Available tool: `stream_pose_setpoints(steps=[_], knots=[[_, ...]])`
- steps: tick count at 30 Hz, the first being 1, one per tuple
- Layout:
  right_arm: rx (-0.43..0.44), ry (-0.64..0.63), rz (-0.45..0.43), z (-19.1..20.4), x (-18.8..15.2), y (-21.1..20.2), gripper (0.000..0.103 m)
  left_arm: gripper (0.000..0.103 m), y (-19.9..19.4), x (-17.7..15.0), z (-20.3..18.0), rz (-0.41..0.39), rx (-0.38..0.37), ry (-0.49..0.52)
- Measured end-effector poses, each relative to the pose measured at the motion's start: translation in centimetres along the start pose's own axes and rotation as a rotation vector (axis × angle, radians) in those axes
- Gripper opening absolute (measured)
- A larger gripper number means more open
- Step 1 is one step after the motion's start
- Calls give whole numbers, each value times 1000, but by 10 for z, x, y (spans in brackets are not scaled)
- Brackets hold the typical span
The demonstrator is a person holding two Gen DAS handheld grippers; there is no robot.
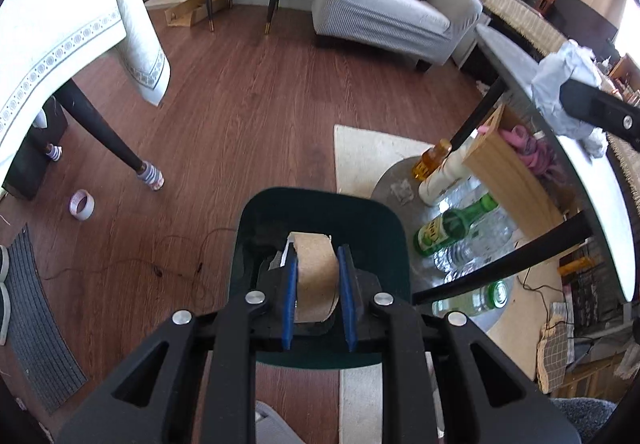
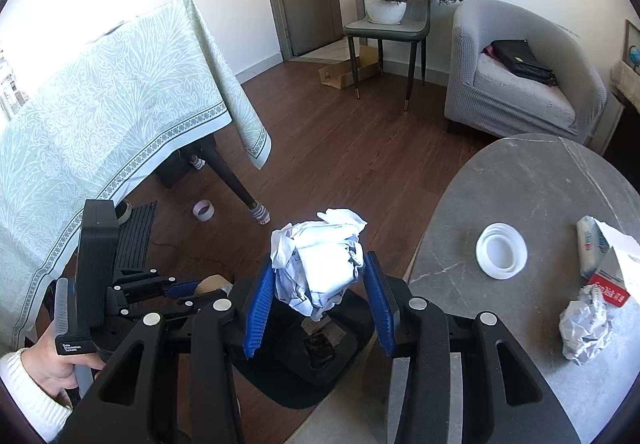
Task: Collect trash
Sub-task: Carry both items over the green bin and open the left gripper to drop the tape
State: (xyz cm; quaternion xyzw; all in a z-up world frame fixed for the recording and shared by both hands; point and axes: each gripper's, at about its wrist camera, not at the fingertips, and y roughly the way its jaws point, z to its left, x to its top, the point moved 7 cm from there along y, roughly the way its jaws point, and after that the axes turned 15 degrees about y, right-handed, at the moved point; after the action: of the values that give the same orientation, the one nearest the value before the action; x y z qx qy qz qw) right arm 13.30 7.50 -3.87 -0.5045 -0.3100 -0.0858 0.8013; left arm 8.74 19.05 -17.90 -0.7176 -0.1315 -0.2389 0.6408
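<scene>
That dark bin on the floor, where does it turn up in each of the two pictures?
Left wrist view: the bin sits low in the middle, right beneath the left gripper, which holds a piece of cardboard.
Right wrist view: the bin is low in the middle, under the crumpled paper in the right gripper.
Shared landmark: the grey armchair.

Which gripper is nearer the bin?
Left. The left gripper, holding a cardboard piece, sits right over the bin opening. The right gripper, gripping a paper wad, is above its edge, nearer the table.
</scene>
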Motion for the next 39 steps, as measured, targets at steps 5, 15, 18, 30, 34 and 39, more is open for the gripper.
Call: stream_pose_setpoints(steps=[5,15,18,30,34,39], knots=[[2,-10,37,9,-4,15,45,21,17,-18,6,68,9,-2],[4,-15,136,26,-14,50,45,21,27,-34,10,118,-20,11],[-2,-15,173,28,-20,63,45,26,26,-36,10,123,-36,10],[-20,-30,241,37,-35,89,45,36,14,-35,18,100,-43,-12],[-23,-25,260,37,-37,99,45,36,6,-34,22,83,-39,-15],[-33,-24,292,38,-45,112,45,36,-9,-28,27,43,-21,-19]])
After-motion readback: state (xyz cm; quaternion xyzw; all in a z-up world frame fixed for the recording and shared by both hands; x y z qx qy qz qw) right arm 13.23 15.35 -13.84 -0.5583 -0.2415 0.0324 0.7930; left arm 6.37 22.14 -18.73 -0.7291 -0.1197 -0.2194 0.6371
